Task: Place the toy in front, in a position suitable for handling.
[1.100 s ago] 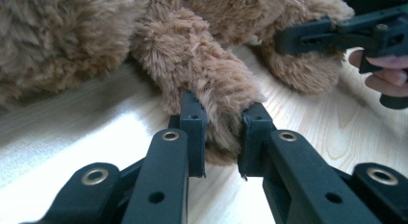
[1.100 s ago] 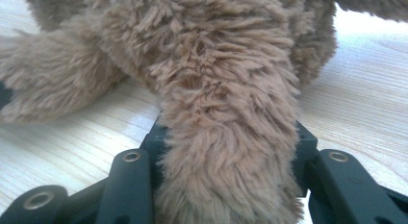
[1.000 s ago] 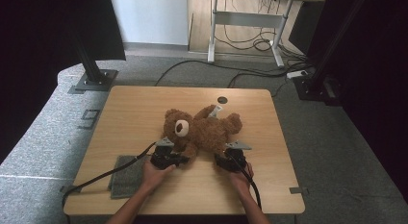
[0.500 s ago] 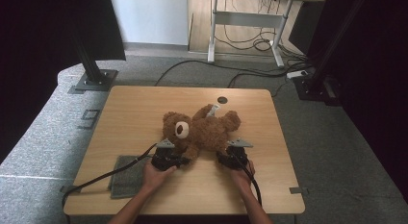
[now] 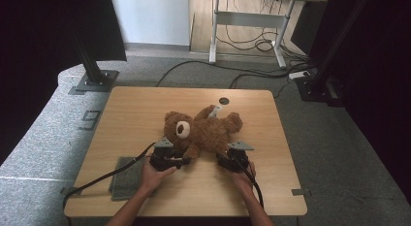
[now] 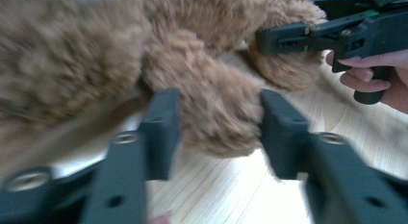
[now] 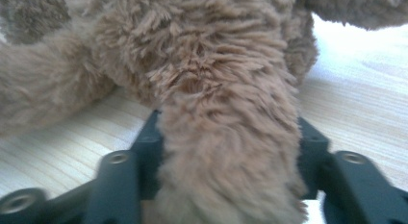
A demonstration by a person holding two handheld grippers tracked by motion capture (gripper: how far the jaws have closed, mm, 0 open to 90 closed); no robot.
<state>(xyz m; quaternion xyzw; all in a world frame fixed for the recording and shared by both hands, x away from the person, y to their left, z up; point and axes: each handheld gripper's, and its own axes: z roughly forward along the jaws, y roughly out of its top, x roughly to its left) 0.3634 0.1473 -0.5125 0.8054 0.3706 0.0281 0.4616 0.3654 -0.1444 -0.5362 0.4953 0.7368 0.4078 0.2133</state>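
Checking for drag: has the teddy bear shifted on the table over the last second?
No. The teddy bear lies equally near the table's round hole as before.

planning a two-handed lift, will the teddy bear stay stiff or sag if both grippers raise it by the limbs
The teddy bear will probably sag: its plush limb already bulges between the jaws of the right gripper. It looks light for its size, being soft stuffed fur. Slipping seems unlikely, since the shaggy pile should catch in the left gripper, and it lies sprawled flat, so rolling is doubtful.
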